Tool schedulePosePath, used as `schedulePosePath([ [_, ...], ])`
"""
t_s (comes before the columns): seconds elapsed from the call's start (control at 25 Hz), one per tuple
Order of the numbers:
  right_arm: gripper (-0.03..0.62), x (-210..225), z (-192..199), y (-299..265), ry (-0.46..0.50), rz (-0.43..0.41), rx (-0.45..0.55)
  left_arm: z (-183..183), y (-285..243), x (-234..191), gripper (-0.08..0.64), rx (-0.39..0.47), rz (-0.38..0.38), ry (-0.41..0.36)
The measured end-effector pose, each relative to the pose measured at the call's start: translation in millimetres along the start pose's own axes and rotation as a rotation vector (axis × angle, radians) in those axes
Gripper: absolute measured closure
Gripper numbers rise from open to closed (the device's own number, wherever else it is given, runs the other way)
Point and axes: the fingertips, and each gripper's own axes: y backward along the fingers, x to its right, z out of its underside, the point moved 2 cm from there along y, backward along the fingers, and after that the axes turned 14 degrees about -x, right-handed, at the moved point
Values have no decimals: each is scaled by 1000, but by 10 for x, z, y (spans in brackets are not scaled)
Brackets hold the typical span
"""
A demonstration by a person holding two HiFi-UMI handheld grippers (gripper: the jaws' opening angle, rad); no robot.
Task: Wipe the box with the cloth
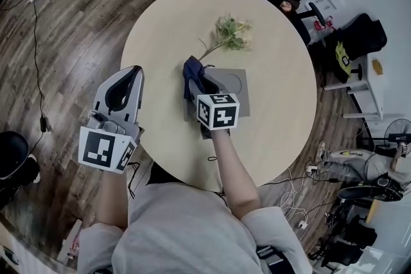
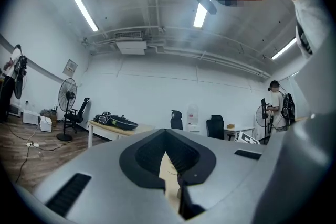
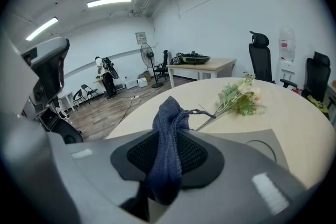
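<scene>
Head view: right gripper [image 1: 200, 84], jaws clamped on the cloth [image 1: 191, 70], extends over the box [image 1: 235, 83]; left gripper [image 1: 131, 72] jaws together, empty.

The cloth [image 3: 169, 149] is dark blue. The box [image 1: 243, 77] is plain grey, and the table [image 1: 276, 29] is pale beige. The flowers [image 1: 232, 32] are green with whitish blooms. The right cube [image 1: 218, 111] and left cube [image 1: 106, 149] are white with black squares. The floor [image 1: 70, 29] is dark, streaked wood.

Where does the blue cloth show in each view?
Head view: cloth near the centre of the table, just below the flower sprig.
Left gripper view: not in it.
Right gripper view: lower centre, clamped between the jaws.
Shared landmark: the flower sprig, beyond the cloth in both.
</scene>
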Motion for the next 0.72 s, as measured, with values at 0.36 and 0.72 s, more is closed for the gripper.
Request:
schedulePosePath([
  [0.36,477,25,77,-356,128,111,-95,135,-35,-181,552,-25,-20,31],
  [0.72,483,499,152,-216,128,222,-122,140,-98,-42,552,-31,0,28],
])
